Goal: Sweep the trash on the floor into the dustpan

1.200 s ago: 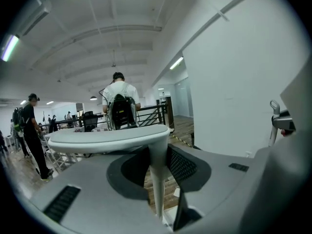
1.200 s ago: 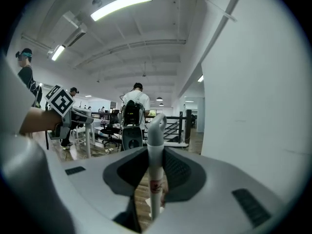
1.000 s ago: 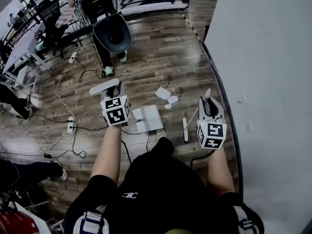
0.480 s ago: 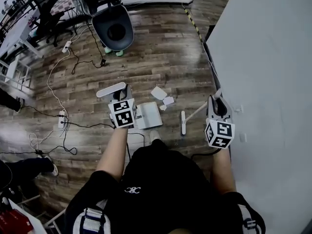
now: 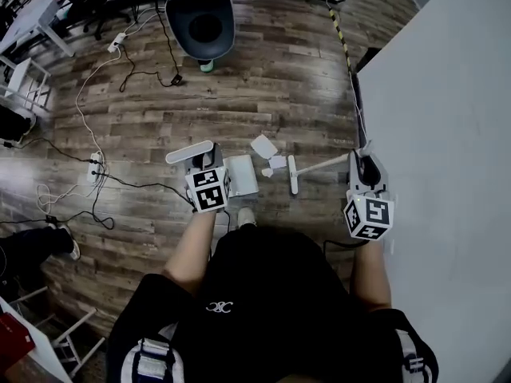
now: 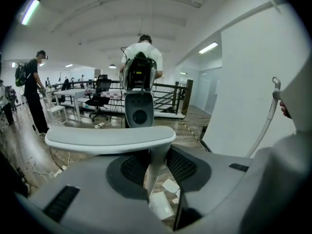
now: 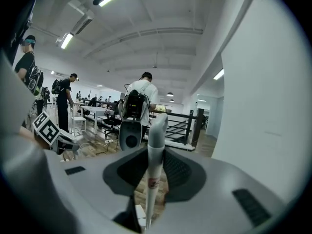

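Note:
My left gripper (image 5: 204, 163) is shut on the stem of the white dustpan's handle (image 5: 190, 152); the pan (image 5: 240, 175) rests on the wood floor just right of it. Three white paper scraps (image 5: 264, 146) lie on the floor by the pan's right edge. My right gripper (image 5: 363, 166) is shut on the white broom's handle (image 5: 327, 164), and the broom head (image 5: 292, 174) stands just right of the scraps. In the left gripper view the handle's stem (image 6: 155, 165) is between the jaws, with the pan (image 6: 161, 206) below. The right gripper view shows the broom handle (image 7: 156, 150) clamped.
A white partition (image 5: 447, 134) runs along the right, close to my right gripper. A dark rounded machine (image 5: 205, 24) stands on the floor ahead. Cables and a power strip (image 5: 93, 167) lie at the left. My shoe (image 5: 247, 215) is just behind the pan. People stand further off (image 7: 143, 101).
The broom head has moved forward along the floor, from behind the scraps to right beside them. Both grippers keep their hold; the dustpan stays beside the scraps.

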`<state>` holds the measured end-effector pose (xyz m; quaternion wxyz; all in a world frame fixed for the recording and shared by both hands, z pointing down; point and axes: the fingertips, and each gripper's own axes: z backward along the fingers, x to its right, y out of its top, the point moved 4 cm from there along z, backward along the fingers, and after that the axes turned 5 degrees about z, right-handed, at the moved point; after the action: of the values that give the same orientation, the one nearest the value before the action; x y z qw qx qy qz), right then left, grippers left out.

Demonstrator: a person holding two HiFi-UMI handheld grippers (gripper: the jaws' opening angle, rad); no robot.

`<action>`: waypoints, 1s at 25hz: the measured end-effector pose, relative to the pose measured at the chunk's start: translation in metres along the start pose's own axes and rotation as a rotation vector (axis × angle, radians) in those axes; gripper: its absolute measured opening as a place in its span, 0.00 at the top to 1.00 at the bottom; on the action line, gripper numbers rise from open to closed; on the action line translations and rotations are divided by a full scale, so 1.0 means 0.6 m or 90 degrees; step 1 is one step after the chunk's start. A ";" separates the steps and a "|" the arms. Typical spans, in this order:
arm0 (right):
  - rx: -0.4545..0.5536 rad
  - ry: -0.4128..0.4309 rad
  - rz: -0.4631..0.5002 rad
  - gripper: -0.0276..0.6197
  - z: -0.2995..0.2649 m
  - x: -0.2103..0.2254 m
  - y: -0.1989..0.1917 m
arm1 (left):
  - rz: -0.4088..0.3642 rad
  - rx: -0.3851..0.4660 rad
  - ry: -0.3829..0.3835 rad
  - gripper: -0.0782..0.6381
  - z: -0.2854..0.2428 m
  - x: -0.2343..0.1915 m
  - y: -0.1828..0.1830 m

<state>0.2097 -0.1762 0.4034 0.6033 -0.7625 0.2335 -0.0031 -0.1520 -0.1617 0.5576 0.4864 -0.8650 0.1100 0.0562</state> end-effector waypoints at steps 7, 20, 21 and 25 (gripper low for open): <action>0.005 0.096 0.083 0.79 -0.112 -0.041 0.004 | 0.082 -0.017 0.077 0.73 0.003 -0.021 -0.049; 0.021 0.362 0.168 0.79 -0.351 0.014 -0.054 | 0.210 -0.022 0.313 0.73 0.018 0.094 -0.130; 0.021 0.383 0.170 0.79 -0.368 0.018 -0.061 | 0.195 -0.024 0.324 0.73 0.014 0.112 -0.129; 0.036 0.458 0.191 0.79 -0.433 0.009 -0.065 | 0.197 -0.028 0.379 0.73 -0.009 0.158 -0.124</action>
<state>0.1538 -0.4104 0.5085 0.4976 -0.6532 0.5388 -0.1881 -0.0422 -0.1417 0.6027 0.3999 -0.8266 0.3762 -0.1235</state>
